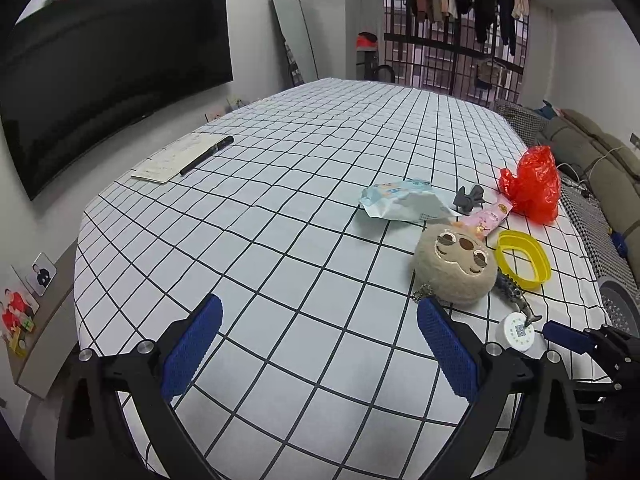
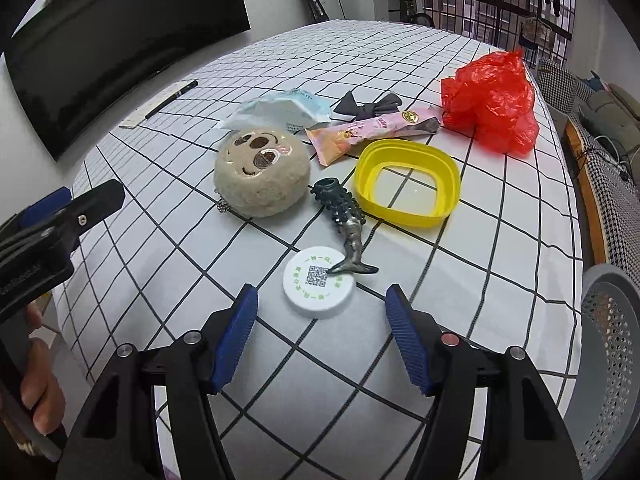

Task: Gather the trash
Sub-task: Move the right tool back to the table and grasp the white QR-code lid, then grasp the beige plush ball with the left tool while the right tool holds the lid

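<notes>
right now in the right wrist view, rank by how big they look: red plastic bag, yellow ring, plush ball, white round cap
1. red plastic bag and yellow ring: too close to split
3. plush ball, barely smaller
4. white round cap, smallest though nearest the camera, so truly small

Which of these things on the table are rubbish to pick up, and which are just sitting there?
Rubbish, probably: red plastic bag, pink wrapper, crumpled white packet, white cap.

Just lying about: plush toy, yellow ring, bow, fish figurine, pen, notepad.
</notes>
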A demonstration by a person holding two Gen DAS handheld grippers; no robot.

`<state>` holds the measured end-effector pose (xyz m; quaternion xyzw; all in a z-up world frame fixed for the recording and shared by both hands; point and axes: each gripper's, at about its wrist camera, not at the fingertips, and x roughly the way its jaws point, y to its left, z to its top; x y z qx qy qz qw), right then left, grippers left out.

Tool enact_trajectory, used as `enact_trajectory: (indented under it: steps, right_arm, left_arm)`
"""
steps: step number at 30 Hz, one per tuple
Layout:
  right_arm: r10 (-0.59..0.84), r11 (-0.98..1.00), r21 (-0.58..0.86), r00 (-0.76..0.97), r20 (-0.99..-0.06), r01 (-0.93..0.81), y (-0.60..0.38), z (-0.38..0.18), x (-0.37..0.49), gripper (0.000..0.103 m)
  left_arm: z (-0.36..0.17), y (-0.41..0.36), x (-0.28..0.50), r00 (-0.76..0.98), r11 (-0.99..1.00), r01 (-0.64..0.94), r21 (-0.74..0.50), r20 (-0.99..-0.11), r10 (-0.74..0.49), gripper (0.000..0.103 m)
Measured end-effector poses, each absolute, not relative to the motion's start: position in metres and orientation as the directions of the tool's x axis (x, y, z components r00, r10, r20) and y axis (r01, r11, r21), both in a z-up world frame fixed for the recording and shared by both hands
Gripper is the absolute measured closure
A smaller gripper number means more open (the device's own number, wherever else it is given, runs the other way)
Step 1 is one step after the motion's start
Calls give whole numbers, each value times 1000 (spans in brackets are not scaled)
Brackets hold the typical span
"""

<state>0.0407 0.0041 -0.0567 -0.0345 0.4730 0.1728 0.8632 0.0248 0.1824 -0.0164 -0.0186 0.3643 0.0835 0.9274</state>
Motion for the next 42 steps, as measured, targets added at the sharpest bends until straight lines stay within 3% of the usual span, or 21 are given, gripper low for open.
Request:
enact_trajectory:
  steps: [7,13,42]
  right_arm:
    - [238,941,67,508,-828,-332,13,-60,49,42]
    - [227,936,36,521,-823,-350,18,-60,47,64]
    - [266,963,188,584,-767,-192,-84,-37,6,64]
  left_arm:
    - [-20,183,28,716,987,-162,12,-687,126,7]
    - [-20,181,28,714,987,-158,6,-690,119,7]
    - [-27,113,76,680,999,-35,32,-731,47,7]
